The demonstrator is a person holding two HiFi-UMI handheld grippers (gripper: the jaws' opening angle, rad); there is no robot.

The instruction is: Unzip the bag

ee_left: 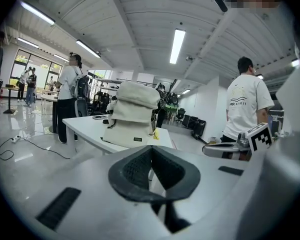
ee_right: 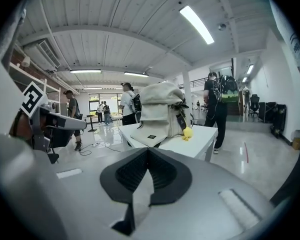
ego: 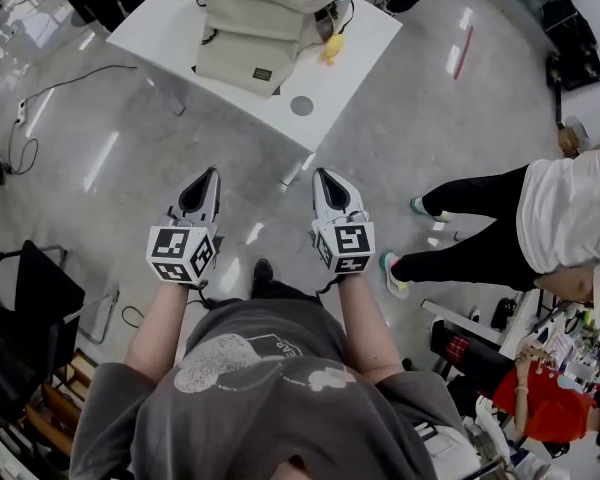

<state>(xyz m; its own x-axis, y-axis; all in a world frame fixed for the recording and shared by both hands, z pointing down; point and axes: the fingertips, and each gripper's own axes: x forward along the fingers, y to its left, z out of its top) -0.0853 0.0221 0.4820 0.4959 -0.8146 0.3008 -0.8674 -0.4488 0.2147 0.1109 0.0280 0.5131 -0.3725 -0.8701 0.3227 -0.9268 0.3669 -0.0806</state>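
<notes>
While under bag (ego: 265,18), table (ego: 365,43); glossy floor (ego: 460,128)

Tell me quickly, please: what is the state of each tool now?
Left tool: closed, holding nothing.
Right tool: closed, holding nothing.

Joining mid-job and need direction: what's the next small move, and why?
Probably walk forward to the table, since the left gripper and right gripper, both shut and empty, hang over the floor, well short of the bag.
</notes>
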